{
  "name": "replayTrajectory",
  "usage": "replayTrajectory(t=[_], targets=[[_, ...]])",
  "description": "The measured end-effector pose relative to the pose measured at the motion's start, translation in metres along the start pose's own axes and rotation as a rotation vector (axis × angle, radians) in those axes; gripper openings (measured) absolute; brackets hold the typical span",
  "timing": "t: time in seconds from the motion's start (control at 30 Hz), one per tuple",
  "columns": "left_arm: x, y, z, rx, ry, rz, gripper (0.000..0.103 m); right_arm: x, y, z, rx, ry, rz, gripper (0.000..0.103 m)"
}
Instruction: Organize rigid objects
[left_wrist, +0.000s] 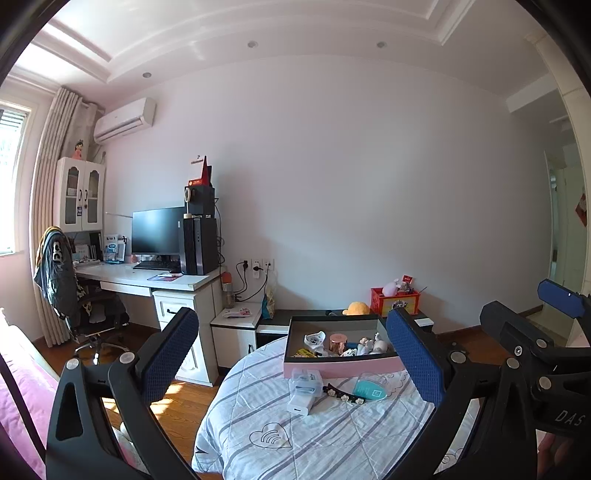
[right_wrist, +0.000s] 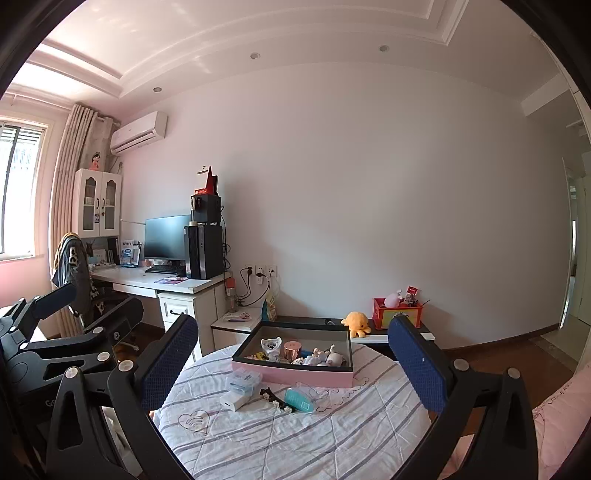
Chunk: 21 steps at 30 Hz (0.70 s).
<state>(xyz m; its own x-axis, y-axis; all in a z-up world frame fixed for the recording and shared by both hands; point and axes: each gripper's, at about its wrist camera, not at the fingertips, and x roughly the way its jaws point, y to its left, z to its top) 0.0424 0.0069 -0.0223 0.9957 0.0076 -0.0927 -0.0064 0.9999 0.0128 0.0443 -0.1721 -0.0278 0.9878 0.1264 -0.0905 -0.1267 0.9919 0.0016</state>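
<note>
**Both grippers wide open above the quilted table, loose items in front of the pink box**

The left gripper (left_wrist: 291, 354) and the right gripper (right_wrist: 291, 360) hang above the near edge of the round table covered in a white quilt with grey stripes (right_wrist: 280, 443). On each, the blue-padded fingers are spread far apart and hold nothing.

Past the fingers, around the middle of the quilt, four loose things lie close together: a white rectangular charger block (right_wrist: 236, 400), a clear plastic case with a blue insert (right_wrist: 243, 380) just behind it, a black hair clip with small white flowers (right_wrist: 277, 400), and a teal oval object in clear wrapping (right_wrist: 299, 400) to the right of the clip.

Just beyond them, toward the far edge, sits a shallow pink rectangular box with a dark rim (right_wrist: 291, 374). Inside it are a copper-coloured cylindrical tin (right_wrist: 293, 350), a white cat-faced figure (right_wrist: 271, 346) to its left and several pale small figurines (right_wrist: 325, 356) to its right.

Behind the table, a yellow plush octopus (right_wrist: 356, 323) rests on a low dark cabinet (right_wrist: 306, 320).
</note>
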Motion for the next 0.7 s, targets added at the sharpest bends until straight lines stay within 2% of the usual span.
replayTrajectory(t=[0.23, 0.5, 0.7], targets=[[0.038, -0.001, -0.024, 0.009, 0.099, -0.012, 0.103, 0.031, -0.005, -0.02, 0.01, 0.081, 0.002, 0.103], [0.11, 0.004, -0.073, 0.008, 0.303, -0.073, 0.103, 0.095, -0.012, -0.064, 0.021, 0.242, 0.019, 0.103], [0.165, 0.014, -0.118, 0.03, 0.454, -0.029, 0.103, 0.149, -0.028, -0.109, 0.031, 0.402, 0.008, 0.103]])
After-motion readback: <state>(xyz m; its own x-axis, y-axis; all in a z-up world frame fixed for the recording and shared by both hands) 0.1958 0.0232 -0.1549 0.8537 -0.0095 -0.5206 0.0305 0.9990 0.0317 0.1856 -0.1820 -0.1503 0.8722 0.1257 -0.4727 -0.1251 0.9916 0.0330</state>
